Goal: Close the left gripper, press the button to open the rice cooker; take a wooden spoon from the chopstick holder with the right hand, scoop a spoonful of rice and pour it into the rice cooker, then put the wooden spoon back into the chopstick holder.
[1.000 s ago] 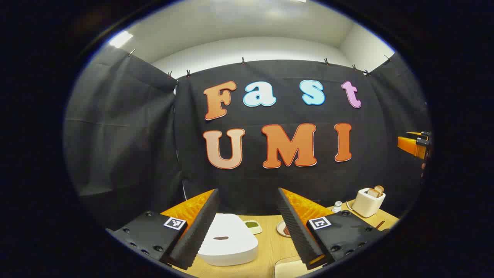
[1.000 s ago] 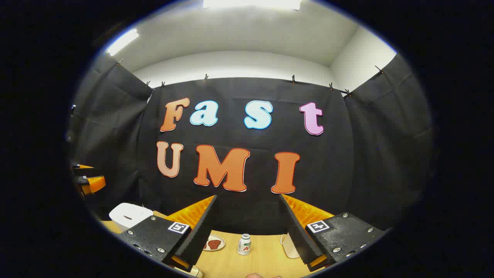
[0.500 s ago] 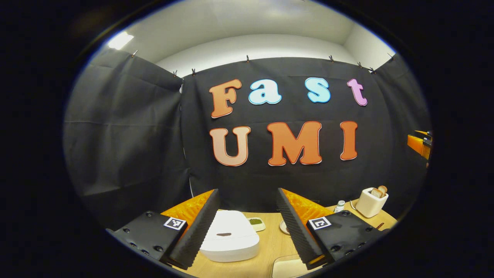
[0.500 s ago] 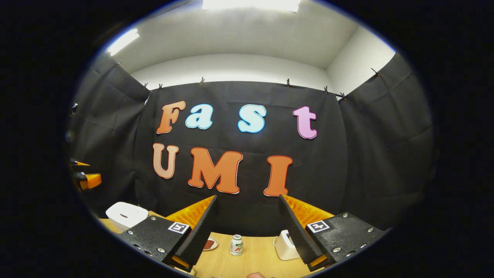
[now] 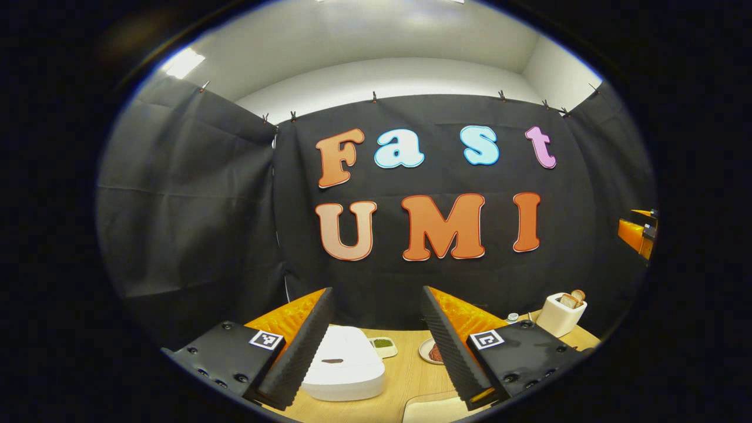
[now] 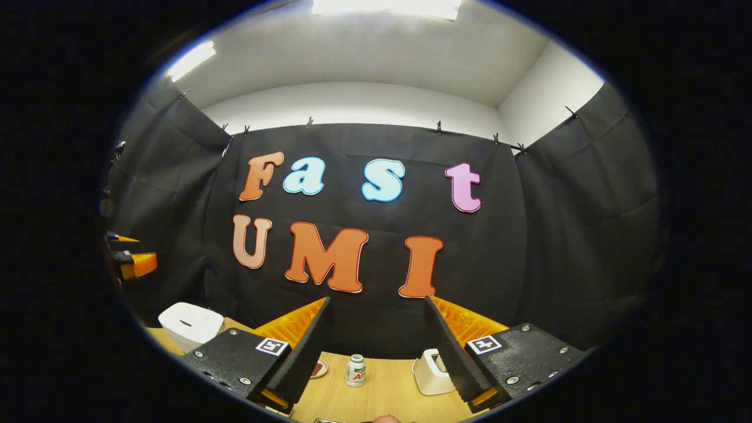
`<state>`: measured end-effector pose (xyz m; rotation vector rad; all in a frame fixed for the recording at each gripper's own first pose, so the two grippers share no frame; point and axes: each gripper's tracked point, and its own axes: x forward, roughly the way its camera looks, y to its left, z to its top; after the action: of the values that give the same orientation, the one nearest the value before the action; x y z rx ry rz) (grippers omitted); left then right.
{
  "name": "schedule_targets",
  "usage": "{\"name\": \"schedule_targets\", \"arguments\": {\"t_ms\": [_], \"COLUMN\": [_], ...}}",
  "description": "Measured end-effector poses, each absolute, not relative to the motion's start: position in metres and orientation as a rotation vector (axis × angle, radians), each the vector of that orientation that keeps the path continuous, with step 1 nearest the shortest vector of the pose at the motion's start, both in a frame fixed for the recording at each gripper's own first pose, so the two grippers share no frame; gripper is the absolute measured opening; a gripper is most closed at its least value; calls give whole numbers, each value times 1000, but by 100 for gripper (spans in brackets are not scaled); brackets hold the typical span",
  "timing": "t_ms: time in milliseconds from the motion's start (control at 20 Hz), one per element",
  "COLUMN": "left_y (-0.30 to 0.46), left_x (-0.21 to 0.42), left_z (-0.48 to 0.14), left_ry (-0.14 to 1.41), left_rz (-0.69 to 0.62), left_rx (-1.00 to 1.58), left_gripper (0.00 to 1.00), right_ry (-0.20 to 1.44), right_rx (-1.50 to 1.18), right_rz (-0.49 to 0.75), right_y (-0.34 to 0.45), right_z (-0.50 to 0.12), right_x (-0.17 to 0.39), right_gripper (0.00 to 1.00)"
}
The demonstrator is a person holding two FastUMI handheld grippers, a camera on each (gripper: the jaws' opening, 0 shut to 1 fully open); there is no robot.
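The white rice cooker (image 5: 346, 364) sits with its lid down on the wooden table (image 5: 405, 376), low between my left gripper's fingers and a little ahead of them. My left gripper (image 5: 376, 291) is open with nothing between its fingers. In the right gripper view the same rice cooker (image 6: 191, 323) stands at the far left of the table. My right gripper (image 6: 376, 299) is also open and holds nothing. Each gripper appears at the edge of the other's view: the right gripper (image 5: 637, 232) far right, the left gripper (image 6: 134, 263) far left, both held above the table.
A white toaster (image 5: 561, 314) with bread slices stands at the back right. A small dish of green stuff (image 5: 383, 345) and a plate with something brown (image 5: 433, 351) lie behind the cooker. A small white bottle (image 6: 354, 370) stands mid-table beside the toaster (image 6: 432, 371).
Both views have drifted slightly. In the right gripper view the toaster has slid further in between the fingers. Both grippers have stayed open.
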<state>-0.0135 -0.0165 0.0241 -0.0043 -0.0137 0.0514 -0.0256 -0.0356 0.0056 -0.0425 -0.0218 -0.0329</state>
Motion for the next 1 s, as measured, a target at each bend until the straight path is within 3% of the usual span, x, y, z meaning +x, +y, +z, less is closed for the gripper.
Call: {"name": "schedule_targets", "arguments": {"t_ms": [450,700,1000], "left_y": [-16,-22,-47], "left_x": [-22,-20,-23], "left_z": [39,31,14], "left_ry": [-47,-1,77], "left_rz": [85,104,83], "left_rx": [-11,21,34], "left_gripper": [99,37,37], "right_ry": [0,26,36], "right_rx": [-43,-34,-4], "right_rz": [-8,6,42], "right_y": [-42,-52,-59], "right_z": [-7,-23,-36], "right_x": [-28,-26,-21], "right_gripper": [95,95,95]}}
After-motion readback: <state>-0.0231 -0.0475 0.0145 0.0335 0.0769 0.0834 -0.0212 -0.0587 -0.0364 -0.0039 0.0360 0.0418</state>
